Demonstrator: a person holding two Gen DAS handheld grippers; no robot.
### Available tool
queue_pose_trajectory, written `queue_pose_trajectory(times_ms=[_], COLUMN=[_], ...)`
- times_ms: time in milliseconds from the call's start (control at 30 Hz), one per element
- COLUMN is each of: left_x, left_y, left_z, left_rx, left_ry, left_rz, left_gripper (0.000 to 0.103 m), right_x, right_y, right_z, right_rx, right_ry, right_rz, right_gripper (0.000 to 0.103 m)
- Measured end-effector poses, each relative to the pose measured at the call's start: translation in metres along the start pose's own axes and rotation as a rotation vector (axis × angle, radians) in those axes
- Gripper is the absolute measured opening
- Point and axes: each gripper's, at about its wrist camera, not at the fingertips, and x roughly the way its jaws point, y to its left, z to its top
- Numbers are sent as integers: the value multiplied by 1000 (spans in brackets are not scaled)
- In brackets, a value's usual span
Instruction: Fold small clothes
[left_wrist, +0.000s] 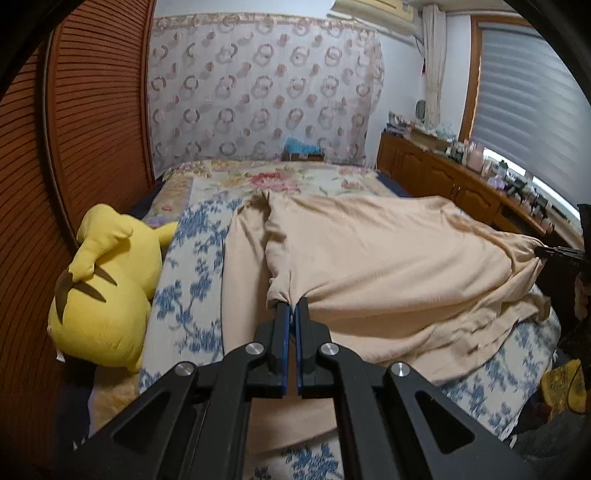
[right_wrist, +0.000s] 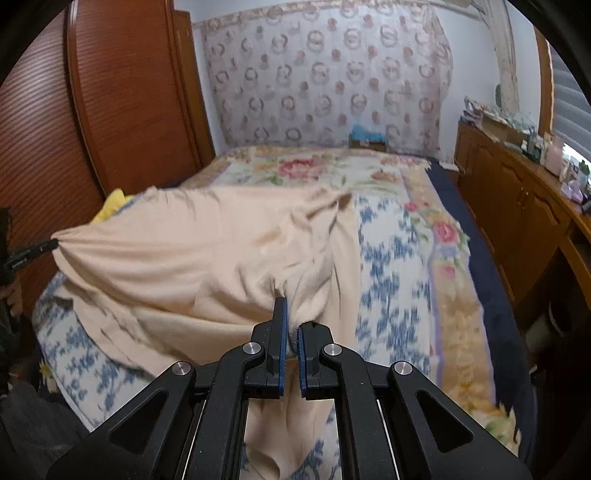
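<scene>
A peach-coloured garment (left_wrist: 369, 258) is stretched wide over the bed between my two grippers. My left gripper (left_wrist: 291, 306) is shut on a bunched corner of it at its left side. The right gripper's tip (left_wrist: 554, 253) shows at the right edge, pinching the other corner. In the right wrist view the garment (right_wrist: 192, 251) spreads to the left, and my right gripper (right_wrist: 290, 314) is shut on a gathered fold, with cloth hiding the right fingertip. The left gripper's tip (right_wrist: 37, 249) pulls the cloth's far corner taut. More cloth hangs below both grippers.
The bed carries a blue-flowered blanket (left_wrist: 192, 266) over a rose-patterned cover (right_wrist: 314, 170). A yellow plush toy (left_wrist: 107, 291) lies at the bed's left edge by the louvred wooden door (left_wrist: 92, 110). A wooden cabinet (right_wrist: 517, 199) with small items runs along the right.
</scene>
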Motion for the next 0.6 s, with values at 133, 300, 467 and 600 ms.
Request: queue_pose_trajectory(times_ms=[133, 300, 467, 600], left_x=[2, -8, -5, 14], left_y=[0, -6, -6, -6], left_z=[-9, -14, -13, -16], left_rx=[-6, 15, 20, 43], left_ry=[40, 45, 60, 114], left_rz=[8, 14, 15, 39], left_gripper=[0, 12, 23, 26], right_x=[-1, -7, 2, 28], right_y=[10, 17, 22, 32], right_z=[-7, -1, 1, -5], right_rx=[-33, -50, -22, -37], right_ry=[0, -37, -61, -21], right_rz=[-53, -89, -1, 10], right_gripper=[6, 32, 46, 46])
